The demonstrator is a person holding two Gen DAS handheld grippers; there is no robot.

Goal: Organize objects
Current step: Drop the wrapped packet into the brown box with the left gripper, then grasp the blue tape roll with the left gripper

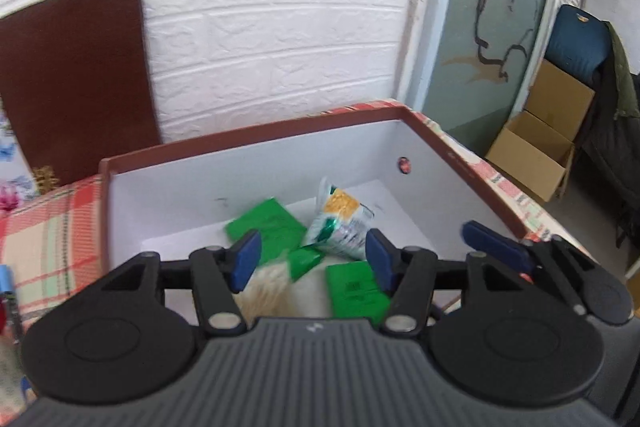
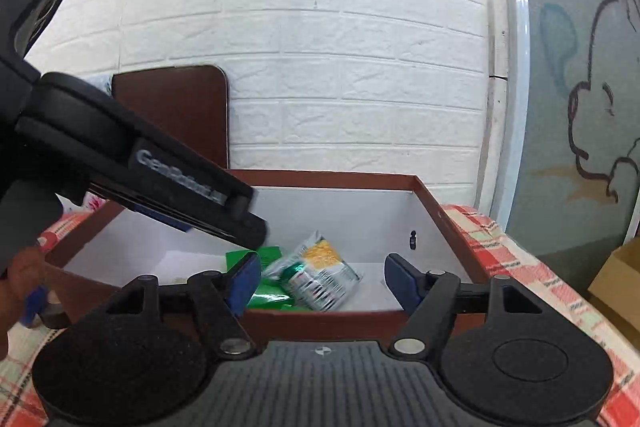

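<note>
The snack packet (image 1: 340, 223) is what I would sort next, and it lies crumpled in the middle of the box (image 1: 256, 135), leaning on the green packets (image 1: 266, 225) at its nine o'clock. My left gripper (image 1: 312, 263) hangs over the near edge with its jaws apart and nothing between them; my right gripper (image 2: 322, 281) sits just outside the near wall, jaws also apart and empty. I judge the packet light, soft and slick, a foil bag that will crush and slide, so I would pinch it at the flat crimped end at its twelve o'clock rather than across the puffed belly. The green packets look flat and stiffer, best taken by an edge. The left view shows the box floor close up, including a pale fibrous bundle (image 1: 266, 287) at six o'clock and a fourth green packet (image 1: 356, 291) at five, both hidden from the right view by the near wall. The right view alone shows the left gripper's side (image 2: 176, 183) reaching in from nine o'clock, and the checked cloth (image 2: 520, 267) under the box.
</note>
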